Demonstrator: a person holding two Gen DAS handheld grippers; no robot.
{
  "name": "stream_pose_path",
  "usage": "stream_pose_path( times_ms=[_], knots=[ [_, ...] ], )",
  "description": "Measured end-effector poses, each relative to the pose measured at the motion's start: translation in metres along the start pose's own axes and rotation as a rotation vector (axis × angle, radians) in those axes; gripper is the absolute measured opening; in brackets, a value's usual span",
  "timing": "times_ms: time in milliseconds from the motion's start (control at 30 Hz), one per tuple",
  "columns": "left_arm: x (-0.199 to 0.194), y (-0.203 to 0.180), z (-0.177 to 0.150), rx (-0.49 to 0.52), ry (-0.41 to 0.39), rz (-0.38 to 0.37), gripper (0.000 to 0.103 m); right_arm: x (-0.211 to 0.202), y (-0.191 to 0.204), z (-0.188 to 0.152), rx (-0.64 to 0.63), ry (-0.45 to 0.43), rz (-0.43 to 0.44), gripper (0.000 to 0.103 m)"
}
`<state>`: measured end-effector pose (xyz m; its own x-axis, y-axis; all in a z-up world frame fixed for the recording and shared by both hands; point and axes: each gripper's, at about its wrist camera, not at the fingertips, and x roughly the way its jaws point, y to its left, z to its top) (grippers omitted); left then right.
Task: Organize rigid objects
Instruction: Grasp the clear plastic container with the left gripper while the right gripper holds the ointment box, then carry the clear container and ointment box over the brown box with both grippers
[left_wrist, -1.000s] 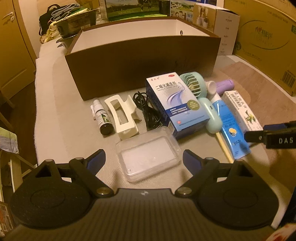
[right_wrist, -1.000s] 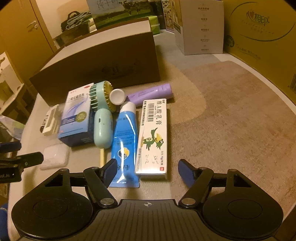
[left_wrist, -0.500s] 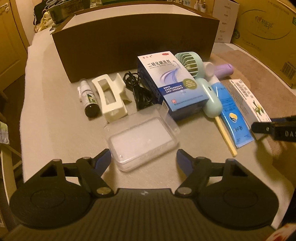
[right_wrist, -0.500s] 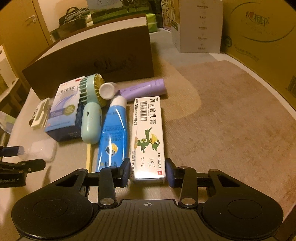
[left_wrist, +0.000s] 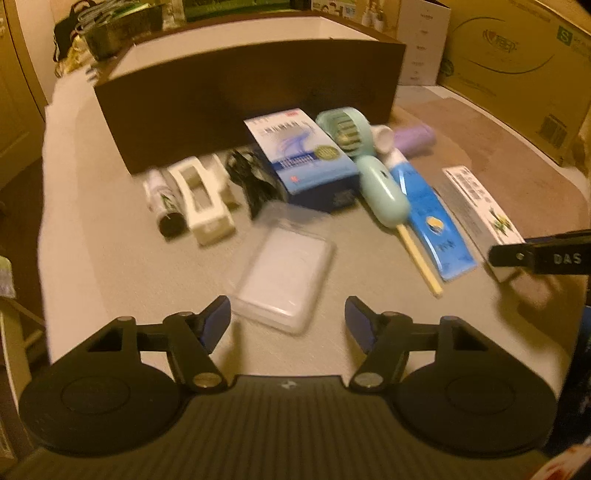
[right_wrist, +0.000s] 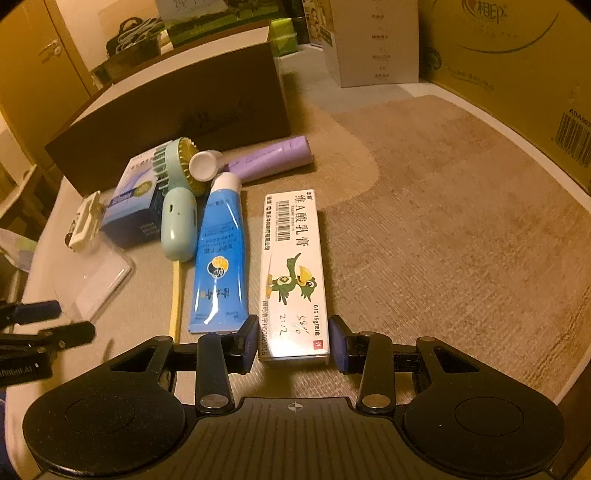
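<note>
While our right claw (right_wrist: 293, 339) opens slightly around the carton's (right_wrist: 291, 273) near end, it lies flat on the desk (right_wrist: 443, 240), long axis pointing away; left claw (left_wrist: 288, 321) closing, empty.

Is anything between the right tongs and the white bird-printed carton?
Nothing visible. The white cardboard carton with the green bird has its near end between the right tongs, whose jaws are opening. The blue plastic tube lies beside it, outside them.

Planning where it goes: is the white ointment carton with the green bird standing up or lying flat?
Lying flat. The ointment carton rests on its broad face on the table, printed side up, its near end between the right gripper's fingers.
</note>
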<state>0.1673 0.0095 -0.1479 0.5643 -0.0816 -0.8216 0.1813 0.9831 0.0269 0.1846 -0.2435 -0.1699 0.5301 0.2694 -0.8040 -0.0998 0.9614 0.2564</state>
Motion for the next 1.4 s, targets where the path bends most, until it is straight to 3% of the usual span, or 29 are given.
stream_pose_path(
  times_ms=[333,467,600,900,1167,1267,1400],
  knots=[
    [0.03,0.0,0.027,0.044,0.018,-0.009,0.067,0.005,-0.002,0.009,0.021,-0.017,0.003,0.047],
    [0.039,-0.001,0.031,0.006,0.047,-0.001,0.055,0.005,-0.004,0.012,0.029,-0.021,0.008,0.048],
    [0.036,0.0,0.029,-0.073,0.074,0.006,0.055,0.004,-0.003,0.015,0.009,-0.021,0.01,0.048],
    [0.046,-0.006,0.035,-0.065,0.088,0.024,0.055,0.017,0.002,0.025,-0.021,-0.013,-0.003,0.048],
    [0.036,-0.003,0.034,-0.072,0.07,0.024,0.054,0.03,0.007,0.03,-0.058,0.002,-0.037,0.048],
    [0.026,0.001,0.033,-0.075,0.063,0.03,0.054,0.028,0.01,0.03,-0.089,0.012,-0.047,0.039],
    [0.01,0.009,0.034,-0.082,0.044,0.043,0.054,0.019,0.014,0.032,-0.113,0.039,-0.051,0.039]
  ],
)
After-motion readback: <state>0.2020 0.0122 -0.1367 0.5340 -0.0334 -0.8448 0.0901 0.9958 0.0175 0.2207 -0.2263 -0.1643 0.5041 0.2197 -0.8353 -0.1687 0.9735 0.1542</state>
